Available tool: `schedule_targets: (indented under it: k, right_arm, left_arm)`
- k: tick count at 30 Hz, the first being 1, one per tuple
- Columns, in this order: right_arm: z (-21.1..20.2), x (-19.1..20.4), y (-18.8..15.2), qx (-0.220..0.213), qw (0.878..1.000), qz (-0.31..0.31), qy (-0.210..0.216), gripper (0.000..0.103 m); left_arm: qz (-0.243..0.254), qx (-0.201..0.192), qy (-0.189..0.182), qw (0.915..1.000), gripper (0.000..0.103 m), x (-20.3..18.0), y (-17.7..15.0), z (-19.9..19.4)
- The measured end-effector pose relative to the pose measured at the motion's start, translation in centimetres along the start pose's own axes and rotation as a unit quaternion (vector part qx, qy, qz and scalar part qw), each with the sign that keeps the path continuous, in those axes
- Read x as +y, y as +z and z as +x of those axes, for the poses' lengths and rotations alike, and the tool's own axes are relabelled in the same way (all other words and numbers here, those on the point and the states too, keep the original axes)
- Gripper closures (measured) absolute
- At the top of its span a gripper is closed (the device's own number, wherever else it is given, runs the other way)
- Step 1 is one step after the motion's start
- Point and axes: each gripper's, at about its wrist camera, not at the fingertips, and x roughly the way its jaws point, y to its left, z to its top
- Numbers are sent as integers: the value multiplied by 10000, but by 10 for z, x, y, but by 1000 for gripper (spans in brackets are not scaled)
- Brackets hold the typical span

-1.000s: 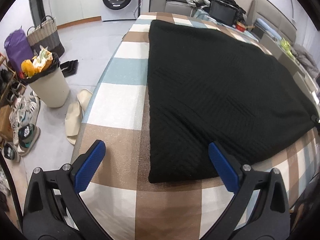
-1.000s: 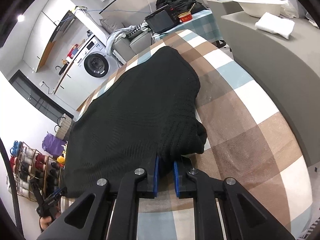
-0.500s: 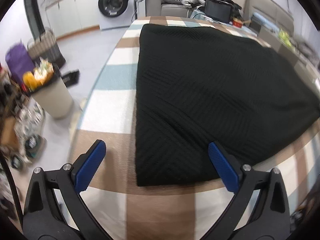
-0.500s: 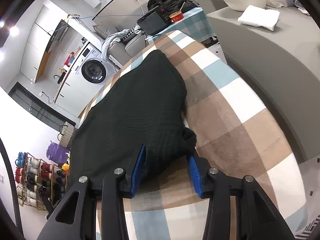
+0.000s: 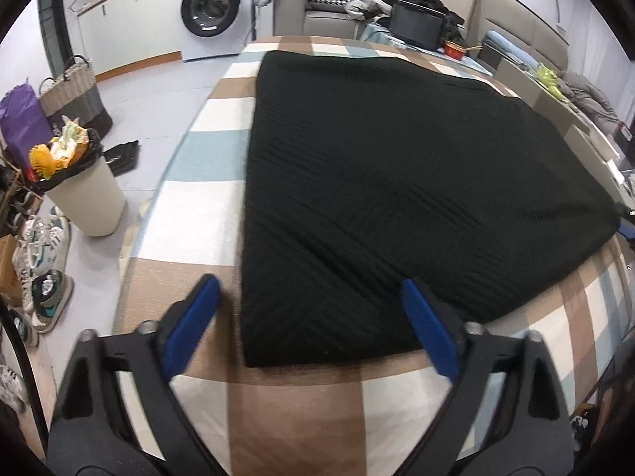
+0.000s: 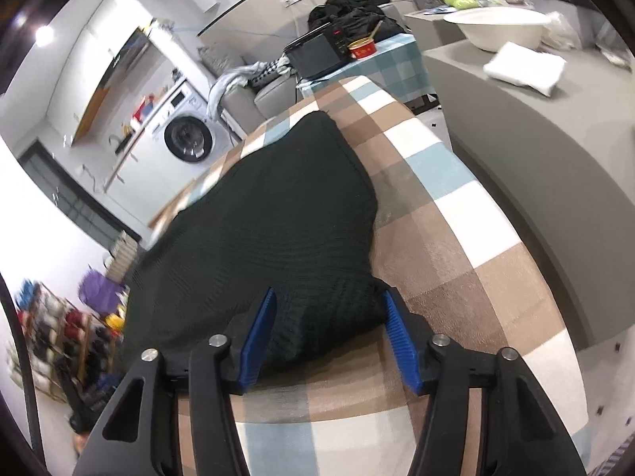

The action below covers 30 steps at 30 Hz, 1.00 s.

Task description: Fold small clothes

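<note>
Black knitted garment, folded flat into a broad slab, on checked brown/white/blue cloth-covered table; covers most of table middle, near edge short of table's front edge, left edge just in from table's left side. In right wrist view, garment's near right corner bunched up, lying on the cloth.

Right gripper: blue pads spread either side of that bunched corner, jaws just been opening, knit between them but not pinched; left pad right beside the fabric, right pad at its edge.

Left gripper: fingers wide apart, jaws just been closing a bit, over garment's near left corner; left pad above bare brown cloth, right pad above the knit. Touching or not: can't tell.

Around: cream bin w/ black liner on floor left of table, sneakers near it, woven basket further back. White washing machine by far wall. Black device and red cup on small table beyond far end. White folded cloth and white basin on grey counter to the right.
</note>
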Motion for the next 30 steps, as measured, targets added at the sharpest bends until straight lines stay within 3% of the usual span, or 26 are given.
schedule_targets:
  k: [5, 11, 16, 18, 20, 21, 27, 30]
  right_arm:
    - [8, -4, -1, 45, 10000, 42, -11, 46]
    - [7, -7, 0, -7, 9998, 150, 143, 46]
    - [3, -6, 2, -228, 9997, 125, -4, 46]
    - [2, -7, 3, -281, 9995, 146, -90, 46]
    - [3, -6, 4, -262, 9996, 95, 22, 46]
    - [5, -2, 4, -229, 9997, 0, 52, 46]
    - [18, 11, 3, -109, 9987, -445, -233, 46]
    - [22, 14, 0, -92, 9961, -742, -472, 63]
  left_arm:
    - [-20, -114, -214, 9997, 48, 1, 0, -3]
    - [-330, -167, -394, 9985, 70, 15, 3, -6]
    - [-420, -145, -408, 9982, 68, 18, 3, -7]
    - [-301, -104, -169, 9993, 56, 14, 4, -8]
    - [-164, -142, -15, 9998, 35, 8, 4, -9]
    - [-118, -185, 5, 9998, 32, 5, 5, -10]
    - [-140, -183, -30, 9997, 31, -4, 1, 0]
    - [-93, -211, -166, 9996, 45, -7, 1, 1]
